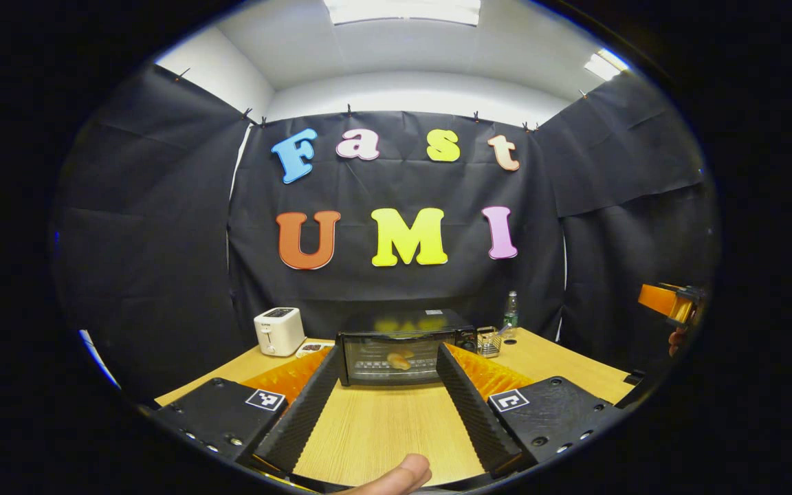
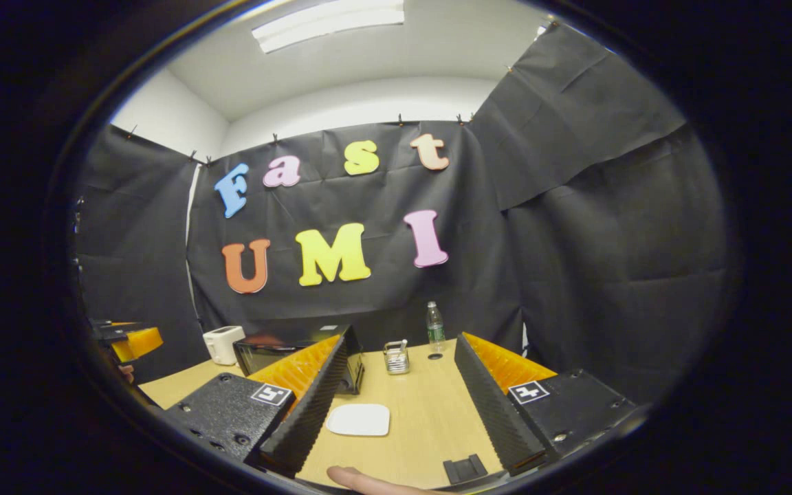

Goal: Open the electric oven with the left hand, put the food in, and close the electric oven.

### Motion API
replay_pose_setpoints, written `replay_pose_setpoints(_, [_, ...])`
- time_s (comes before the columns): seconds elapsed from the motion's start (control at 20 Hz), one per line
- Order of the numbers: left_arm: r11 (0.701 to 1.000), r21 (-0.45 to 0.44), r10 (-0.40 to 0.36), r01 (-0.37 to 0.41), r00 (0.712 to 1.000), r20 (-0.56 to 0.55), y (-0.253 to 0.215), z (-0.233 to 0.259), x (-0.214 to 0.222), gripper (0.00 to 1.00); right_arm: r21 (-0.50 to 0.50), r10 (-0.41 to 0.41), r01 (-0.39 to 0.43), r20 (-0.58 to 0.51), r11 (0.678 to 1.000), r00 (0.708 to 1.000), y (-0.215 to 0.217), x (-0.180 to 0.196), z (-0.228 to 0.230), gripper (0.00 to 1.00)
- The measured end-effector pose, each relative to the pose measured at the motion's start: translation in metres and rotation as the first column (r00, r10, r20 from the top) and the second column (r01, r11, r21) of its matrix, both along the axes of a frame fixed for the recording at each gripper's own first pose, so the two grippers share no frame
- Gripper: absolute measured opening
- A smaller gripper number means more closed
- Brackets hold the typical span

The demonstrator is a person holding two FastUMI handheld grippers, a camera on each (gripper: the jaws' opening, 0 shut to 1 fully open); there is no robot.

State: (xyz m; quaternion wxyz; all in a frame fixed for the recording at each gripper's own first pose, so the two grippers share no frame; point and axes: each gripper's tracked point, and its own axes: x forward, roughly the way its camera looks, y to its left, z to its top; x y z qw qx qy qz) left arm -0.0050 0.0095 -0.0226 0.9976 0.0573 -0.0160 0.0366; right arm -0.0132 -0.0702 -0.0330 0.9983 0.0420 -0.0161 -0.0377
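Observation:
The black electric oven [image 1: 368,364] stands at the back of the wooden table [image 1: 382,426], straight ahead of my left gripper [image 1: 388,350]. Its glass door is closed, and a golden bun-like food [image 1: 399,359] lies on the rack inside. My left gripper is open, well short of the oven, with nothing between its fingers. In the right gripper view, my right gripper [image 2: 404,337] is open above the table with nothing in it. A bare white plate [image 2: 359,419] lies below it. The oven [image 2: 265,354] is partly hidden behind its left finger.
A white toaster [image 1: 279,331] and a small dish [image 1: 313,348] sit left of the oven. A clear holder [image 1: 489,342] and a bottle [image 1: 511,313] stand to its right. The other gripper [image 1: 671,302] hangs at the far right. A small black clip [image 2: 465,469] lies near the front edge.

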Motion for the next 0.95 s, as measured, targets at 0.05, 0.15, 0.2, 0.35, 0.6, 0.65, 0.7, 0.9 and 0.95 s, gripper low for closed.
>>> replay_pose_setpoints(0.05, [1.0, 0.001, -0.008, 0.008, 1.0, -0.003, -0.002, 0.001, -0.002, 0.92, -0.01, 0.005, -0.005, -0.006, 1.0, 1.0, 0.002, 0.003, -0.001, 0.96])
replay_pose_setpoints(0.15, [1.0, 0.016, -0.001, 0.001, 1.0, 0.006, 0.0, 0.004, -0.003, 0.92, -0.028, 0.005, -0.005, -0.018, 1.0, 1.0, 0.001, 0.01, -0.005, 0.96])
replay_pose_setpoints(0.2, [1.0, 0.02, 0.003, -0.004, 1.0, 0.008, 0.001, 0.005, -0.004, 0.93, -0.035, 0.005, -0.006, -0.022, 0.999, 1.0, 0.002, 0.012, -0.006, 0.96])
replay_pose_setpoints(0.35, [1.0, 0.011, 0.005, -0.005, 1.0, -0.003, 0.001, 0.001, -0.003, 0.93, -0.044, 0.023, -0.025, -0.035, 0.999, 0.999, 0.006, 0.018, -0.012, 0.96])
replay_pose_setpoints(0.6, [1.0, 0.001, 0.01, -0.01, 1.0, 0.001, 0.005, 0.002, -0.004, 0.93, -0.051, 0.017, -0.021, -0.082, 0.998, 0.996, -0.002, 0.03, -0.029, 0.96])
replay_pose_setpoints(0.65, [1.0, -0.001, 0.015, -0.015, 1.0, -0.001, 0.008, 0.003, -0.004, 0.93, -0.047, 0.013, -0.017, -0.088, 0.999, 0.996, -0.004, 0.032, -0.031, 0.96])
replay_pose_setpoints(0.7, [1.0, -0.002, 0.023, -0.023, 1.0, 0.002, 0.011, 0.004, -0.005, 0.93, -0.044, 0.013, -0.017, -0.088, 0.999, 0.996, -0.003, 0.031, -0.032, 0.99])
replay_pose_setpoints(0.9, [1.0, 0.0, 0.028, -0.028, 1.0, -0.002, 0.011, 0.003, -0.007, 0.93, -0.035, 0.013, -0.016, -0.108, 0.999, 0.994, -0.005, 0.03, -0.038, 0.96])
replay_pose_setpoints(0.95, [1.0, 0.002, 0.028, -0.028, 1.0, -0.005, 0.011, 0.002, -0.005, 0.93, -0.035, 0.013, -0.017, -0.109, 0.999, 0.994, -0.005, 0.029, -0.038, 0.96])
